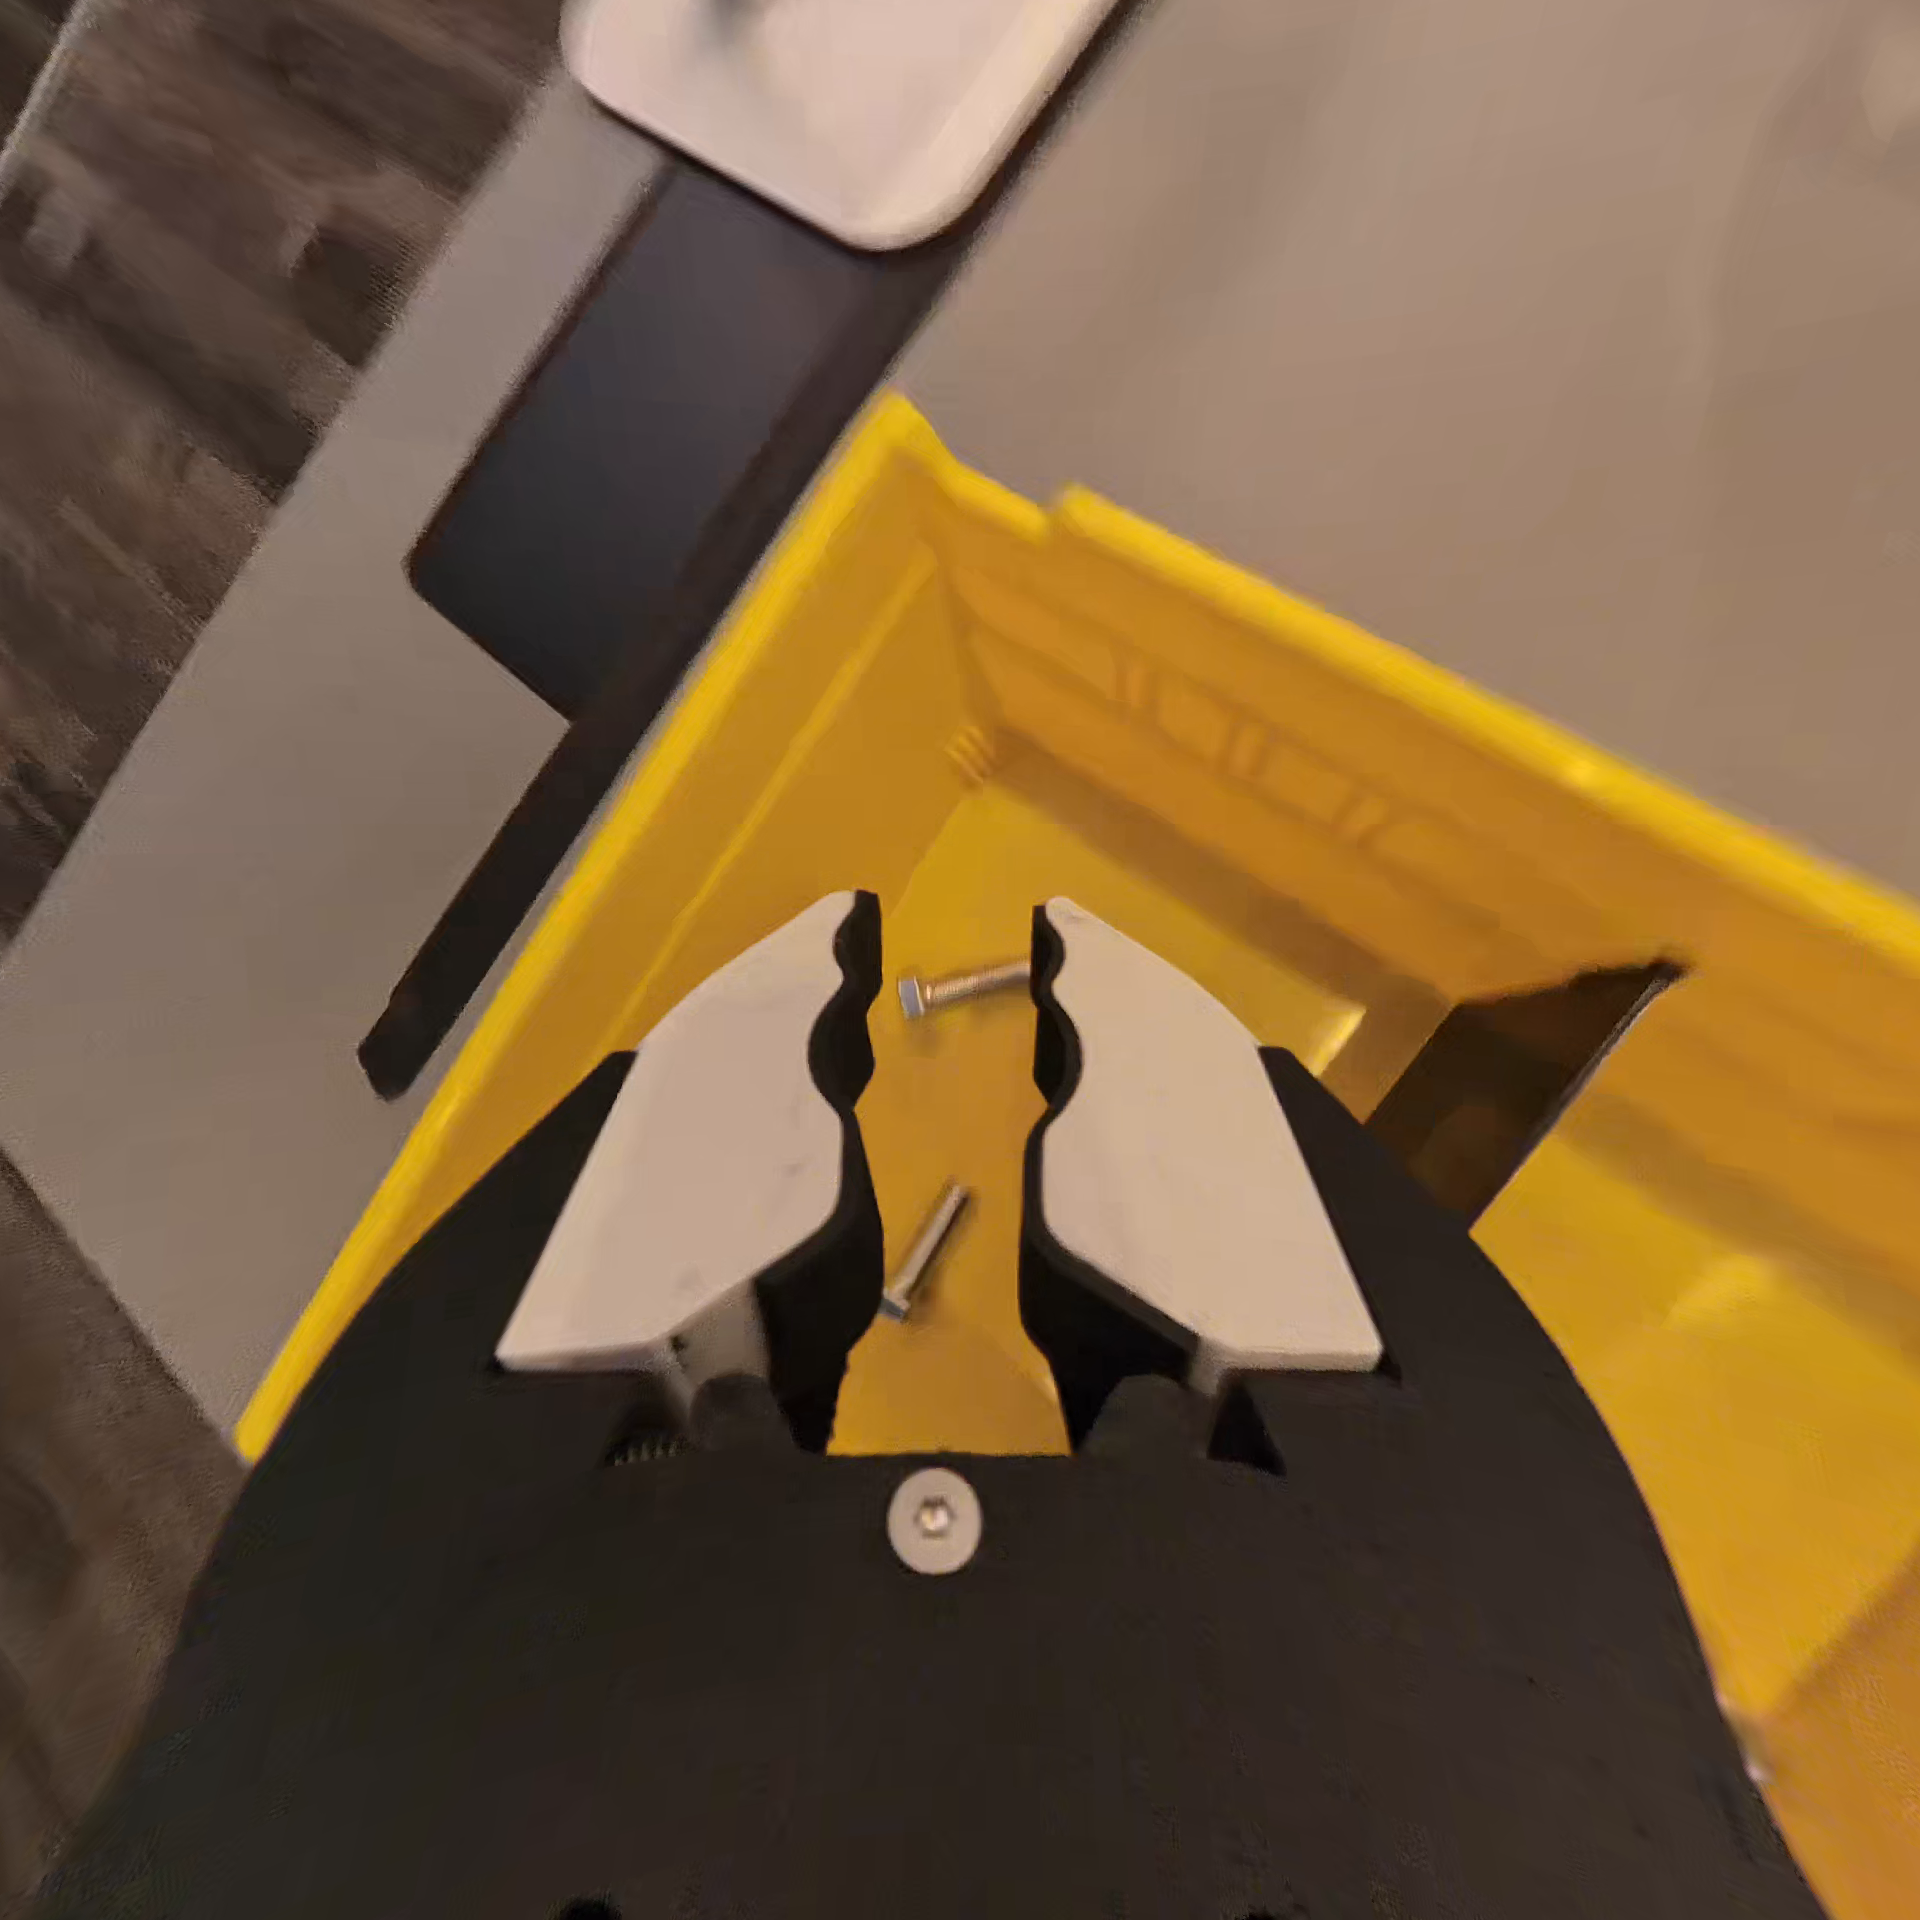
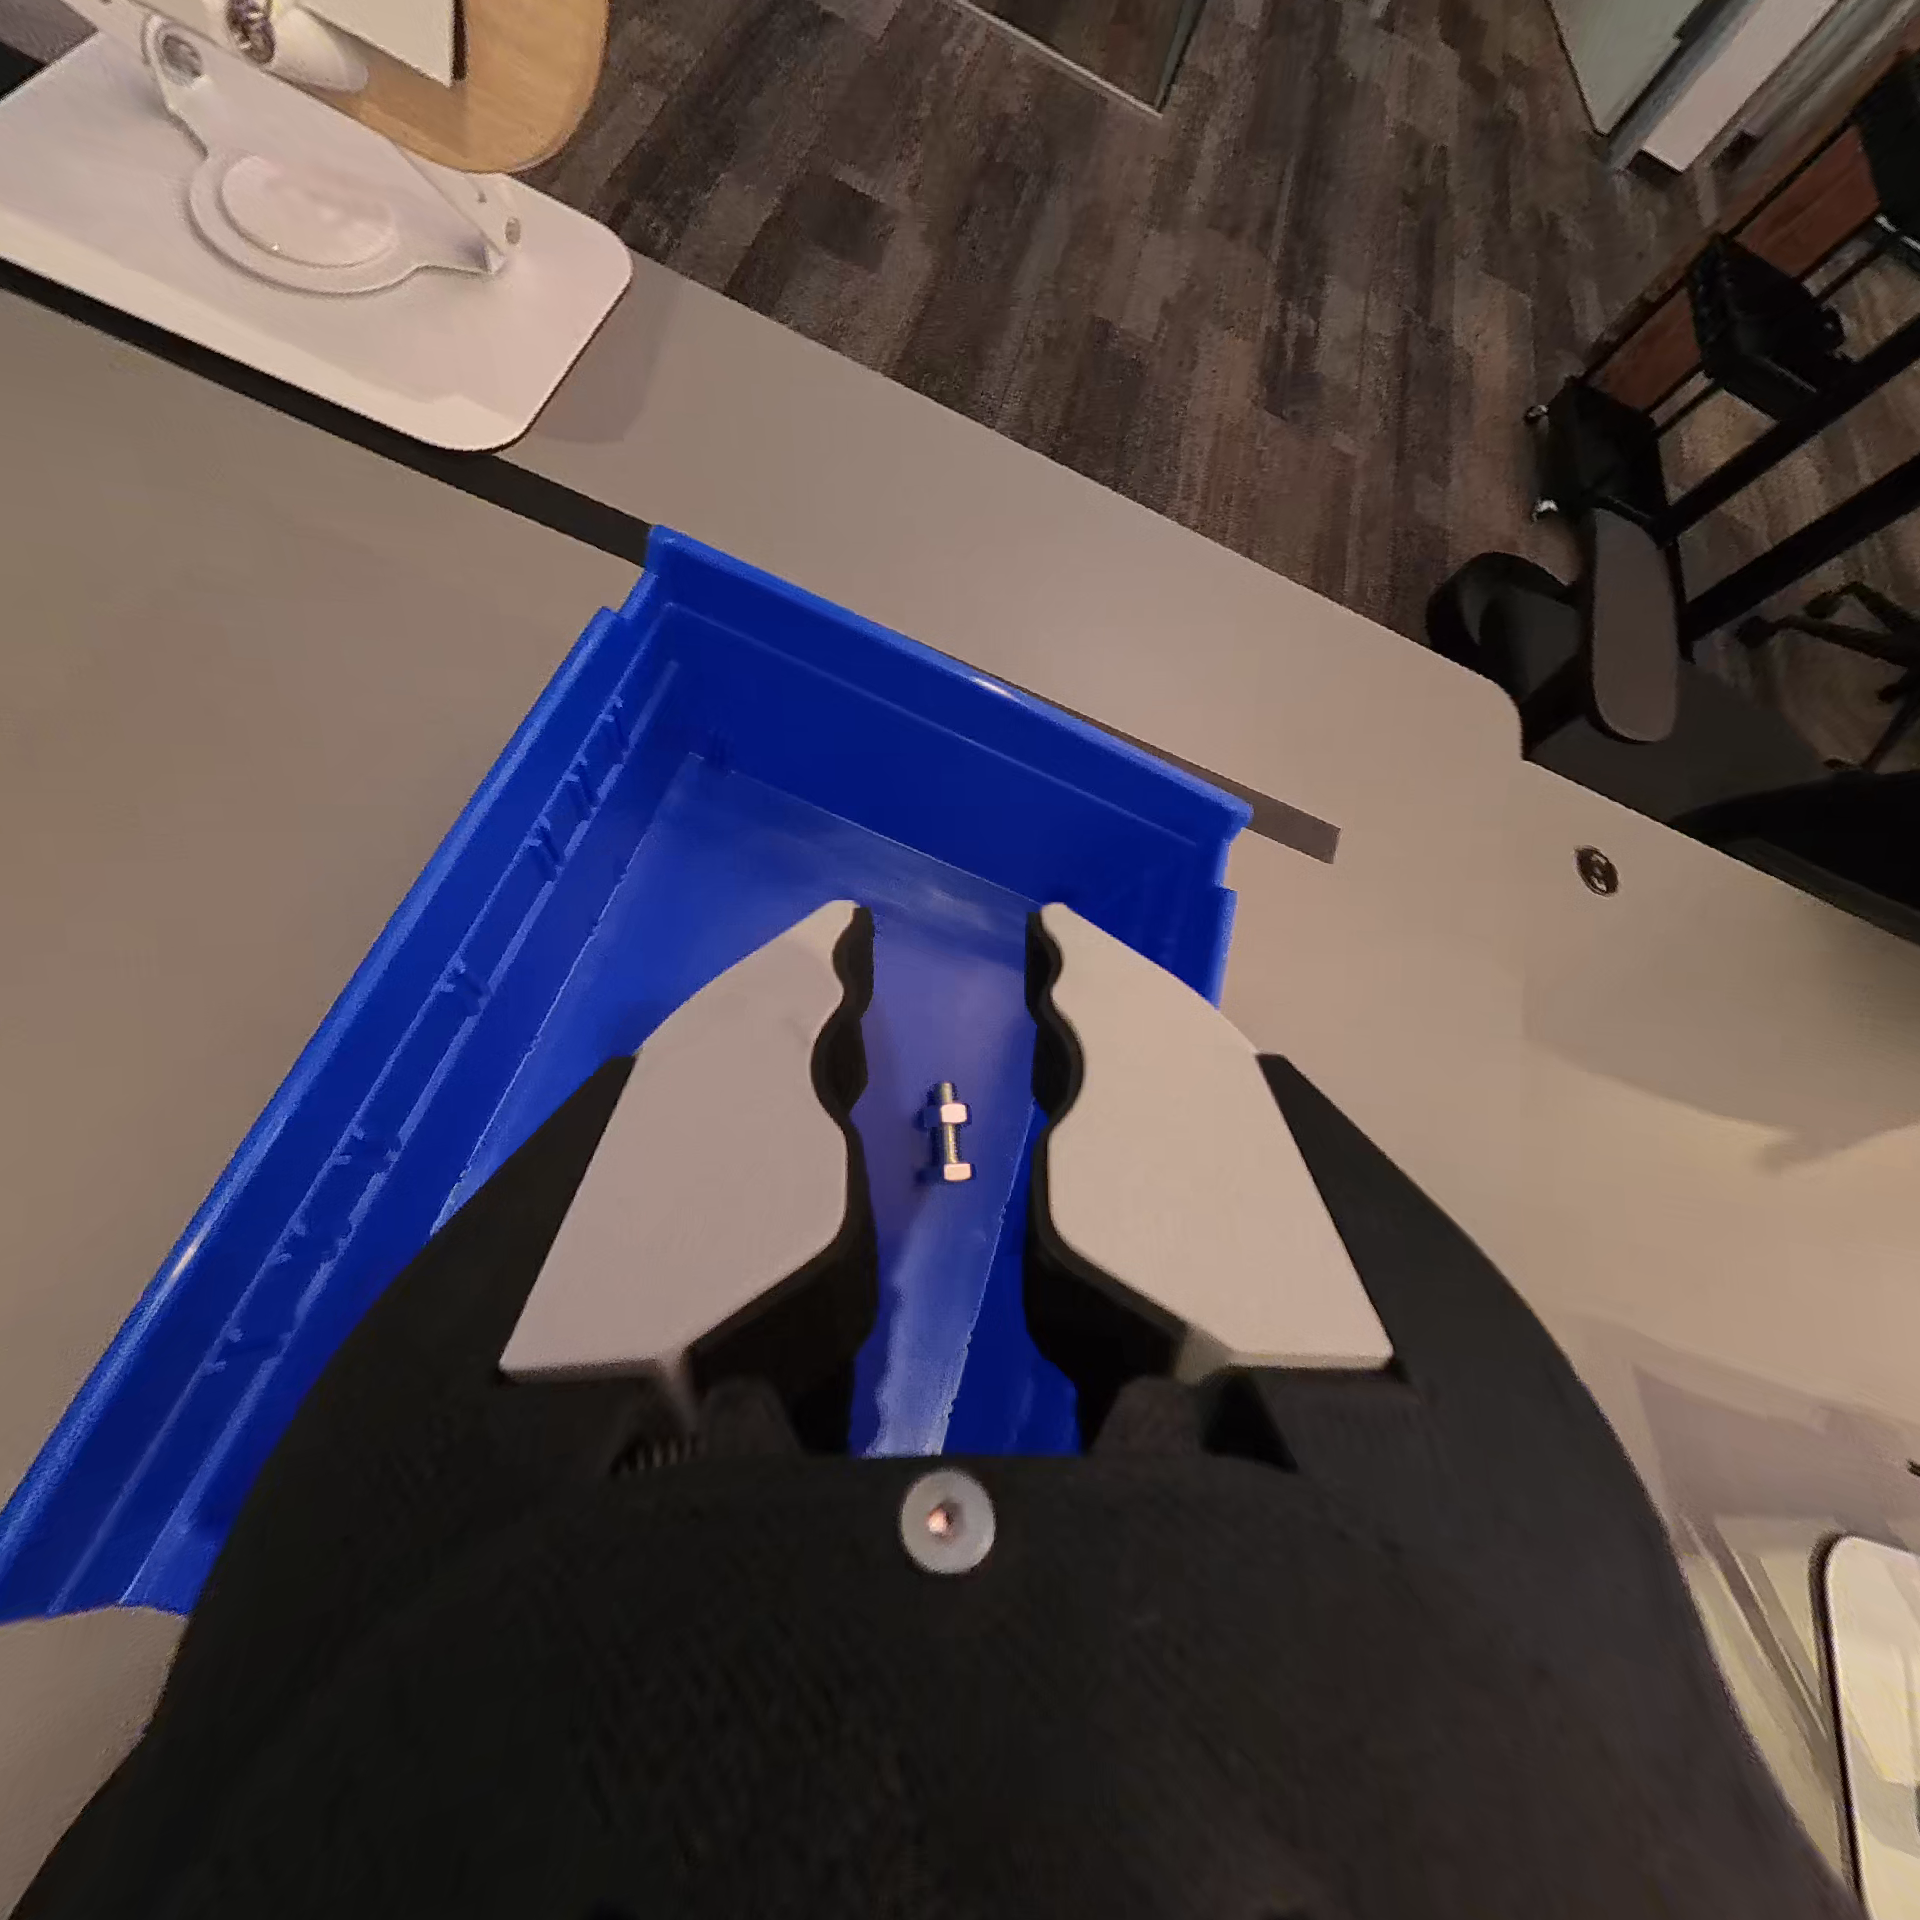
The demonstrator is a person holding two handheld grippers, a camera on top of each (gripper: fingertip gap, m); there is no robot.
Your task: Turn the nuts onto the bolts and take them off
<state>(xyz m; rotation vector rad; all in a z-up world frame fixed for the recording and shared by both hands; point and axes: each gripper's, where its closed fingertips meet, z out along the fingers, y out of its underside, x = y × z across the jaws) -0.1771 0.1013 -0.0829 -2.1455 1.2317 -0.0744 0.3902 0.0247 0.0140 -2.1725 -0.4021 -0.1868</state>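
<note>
In the left wrist view, my left gripper [image 1: 956,925] is open and empty above a yellow bin [image 1: 1195,665]. Two bare silver bolts lie on the bin floor: one [image 1: 961,987] between my fingertips, the other [image 1: 925,1252] nearer the palm. In the right wrist view, my right gripper [image 2: 945,925] is open and empty above a blue bin [image 2: 914,727]. A bolt with a nut on it [image 2: 948,1143] lies on the blue bin's floor, seen between my fingers. The left view is blurred.
Both bins sit on a grey table [image 2: 260,623]. A dark divider plate [image 1: 1507,1081] stands in the yellow bin. A white stand base [image 2: 343,270] sits at the table's far left, also in the left wrist view [image 1: 831,94]. Chairs [image 2: 1621,644] stand beyond the table edge. The left gripper's tips are roughly 60 centimeters from the right gripper's.
</note>
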